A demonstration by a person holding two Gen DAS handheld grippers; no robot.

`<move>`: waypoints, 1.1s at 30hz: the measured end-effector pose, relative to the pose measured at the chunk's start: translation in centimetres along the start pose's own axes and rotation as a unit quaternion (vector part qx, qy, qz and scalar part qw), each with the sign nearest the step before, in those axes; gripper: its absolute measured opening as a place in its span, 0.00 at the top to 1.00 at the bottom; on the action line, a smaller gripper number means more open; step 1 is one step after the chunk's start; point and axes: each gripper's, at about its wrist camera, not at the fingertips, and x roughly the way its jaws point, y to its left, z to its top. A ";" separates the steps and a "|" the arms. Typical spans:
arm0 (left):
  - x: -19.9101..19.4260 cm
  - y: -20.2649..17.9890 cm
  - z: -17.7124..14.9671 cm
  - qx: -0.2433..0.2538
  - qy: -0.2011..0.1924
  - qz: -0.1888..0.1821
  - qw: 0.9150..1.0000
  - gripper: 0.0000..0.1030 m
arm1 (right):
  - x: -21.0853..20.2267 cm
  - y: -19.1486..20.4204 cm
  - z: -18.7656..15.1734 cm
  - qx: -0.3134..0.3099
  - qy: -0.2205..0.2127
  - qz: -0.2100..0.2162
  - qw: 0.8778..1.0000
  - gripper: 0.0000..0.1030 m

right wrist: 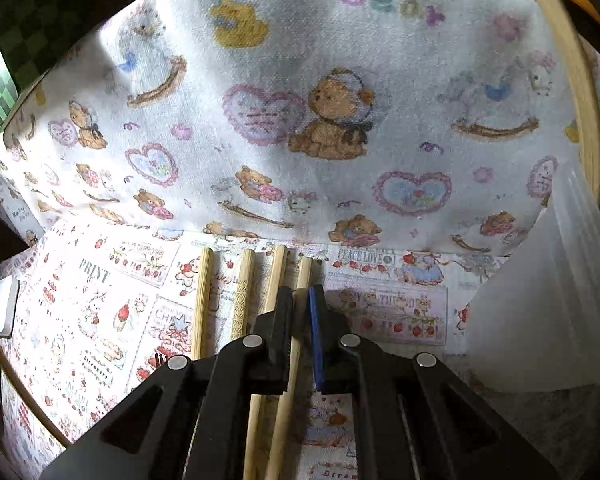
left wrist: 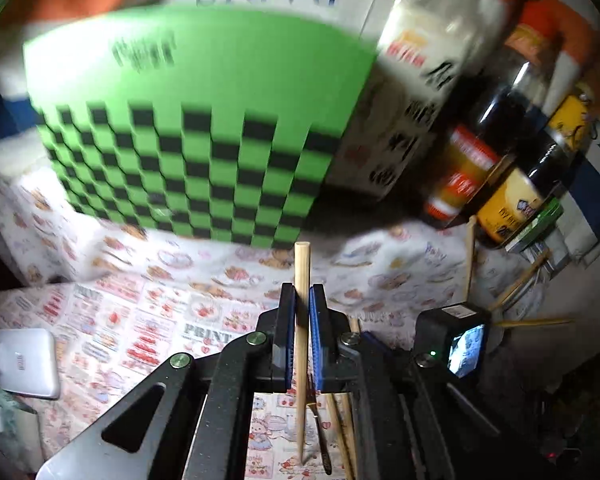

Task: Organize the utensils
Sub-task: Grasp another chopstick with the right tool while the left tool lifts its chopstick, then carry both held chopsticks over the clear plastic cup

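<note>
Underneath, cartoon-print cloth (right wrist: 100, 300) throughout.

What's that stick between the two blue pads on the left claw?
A wooden chopstick. The left gripper is shut on it, holding it upright above the printed cloth; the left wrist view shows this.

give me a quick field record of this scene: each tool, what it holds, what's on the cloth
left tool: shut on one raised chopstick
right tool: low over the cloth, closing around the rightmost chopstick; firm grip cannot be told
on printed cloth: four chopsticks side by side
behind: green checkered box, sauce bottles
right side: translucent container
</note>
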 end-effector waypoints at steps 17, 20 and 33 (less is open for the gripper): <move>-9.5 -5.1 -1.7 0.041 -0.137 -0.021 0.990 0.94 | -23.5 -3.1 -0.4 0.014 -0.278 0.087 0.957 0.93; -10.5 -5.2 -1.9 0.032 -0.159 -0.059 0.985 0.94 | -27.1 -4.7 -0.8 0.025 -0.328 0.071 0.942 0.93; -8.7 -7.7 -1.9 0.033 -0.172 -0.094 0.980 0.94 | -33.7 -12.3 -0.5 0.078 -0.411 0.003 0.908 0.93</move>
